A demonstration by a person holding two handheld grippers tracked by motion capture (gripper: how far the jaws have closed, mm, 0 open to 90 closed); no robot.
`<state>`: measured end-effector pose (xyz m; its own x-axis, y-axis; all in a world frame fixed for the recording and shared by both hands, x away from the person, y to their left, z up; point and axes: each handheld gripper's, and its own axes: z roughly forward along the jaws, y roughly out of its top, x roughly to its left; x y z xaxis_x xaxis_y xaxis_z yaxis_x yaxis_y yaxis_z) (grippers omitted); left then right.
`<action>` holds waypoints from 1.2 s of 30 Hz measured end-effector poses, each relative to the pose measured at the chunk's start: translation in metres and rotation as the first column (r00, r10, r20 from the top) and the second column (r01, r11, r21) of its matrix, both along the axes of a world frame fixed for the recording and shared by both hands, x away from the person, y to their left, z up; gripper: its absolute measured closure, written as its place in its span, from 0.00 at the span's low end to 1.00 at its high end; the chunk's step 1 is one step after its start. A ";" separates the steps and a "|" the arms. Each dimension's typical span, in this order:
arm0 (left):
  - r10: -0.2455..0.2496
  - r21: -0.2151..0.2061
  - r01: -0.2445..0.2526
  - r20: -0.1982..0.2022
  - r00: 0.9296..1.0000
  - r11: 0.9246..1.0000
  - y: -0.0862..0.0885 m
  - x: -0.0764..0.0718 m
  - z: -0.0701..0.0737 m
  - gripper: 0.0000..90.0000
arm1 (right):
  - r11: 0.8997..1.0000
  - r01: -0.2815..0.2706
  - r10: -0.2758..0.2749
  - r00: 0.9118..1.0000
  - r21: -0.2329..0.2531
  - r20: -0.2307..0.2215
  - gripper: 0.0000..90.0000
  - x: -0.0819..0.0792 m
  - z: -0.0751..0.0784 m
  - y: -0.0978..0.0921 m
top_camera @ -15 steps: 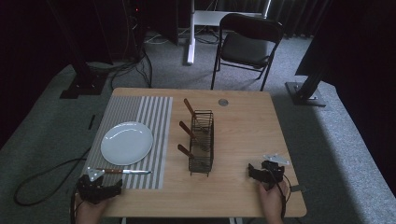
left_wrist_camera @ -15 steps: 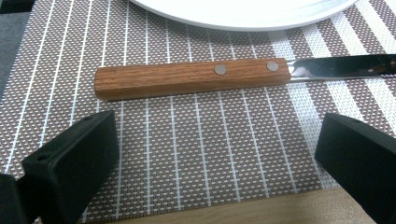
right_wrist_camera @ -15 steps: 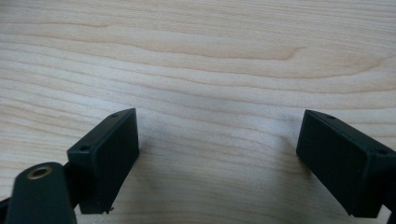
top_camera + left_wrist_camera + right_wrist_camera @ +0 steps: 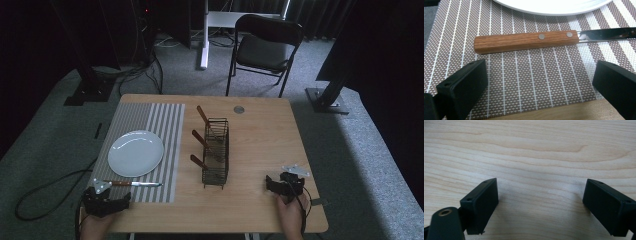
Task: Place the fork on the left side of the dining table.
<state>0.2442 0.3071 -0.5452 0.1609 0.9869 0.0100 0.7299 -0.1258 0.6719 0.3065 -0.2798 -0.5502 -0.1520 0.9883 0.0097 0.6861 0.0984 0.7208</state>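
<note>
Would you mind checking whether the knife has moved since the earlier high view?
No. The knife lies in the same spot on the striped mat, just below the plate, handle toward the left gripper.

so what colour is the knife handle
Reddish-brown wood with two silver rivets, clearest in the left gripper view: knife handle.

My left tool: jaws wide apart over striped placemat. Wooden-handled knife lies crosswise just ahead, white plate beyond.
</note>
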 end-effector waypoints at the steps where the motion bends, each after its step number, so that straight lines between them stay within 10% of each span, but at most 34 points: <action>1: 0.000 0.000 0.000 0.000 1.000 1.000 0.000 0.000 0.000 0.00 | 1.000 0.000 0.000 1.000 0.000 0.000 0.14 0.000 0.000 0.000; 18: -0.075 -0.015 0.076 0.033 0.997 0.997 -0.011 -0.005 0.023 0.04 | 1.000 0.000 0.000 1.000 0.000 0.000 0.14 0.000 0.000 0.000; 25: -0.206 -0.038 0.208 0.055 0.977 0.977 -0.036 -0.008 0.032 0.04 | 1.000 0.000 0.000 1.000 0.000 0.000 0.14 0.000 0.000 0.000; 36: -0.263 -0.082 0.270 0.080 0.961 0.959 -0.049 0.006 0.049 0.04 | 1.000 0.000 0.000 1.000 0.000 0.000 0.14 0.000 0.000 0.000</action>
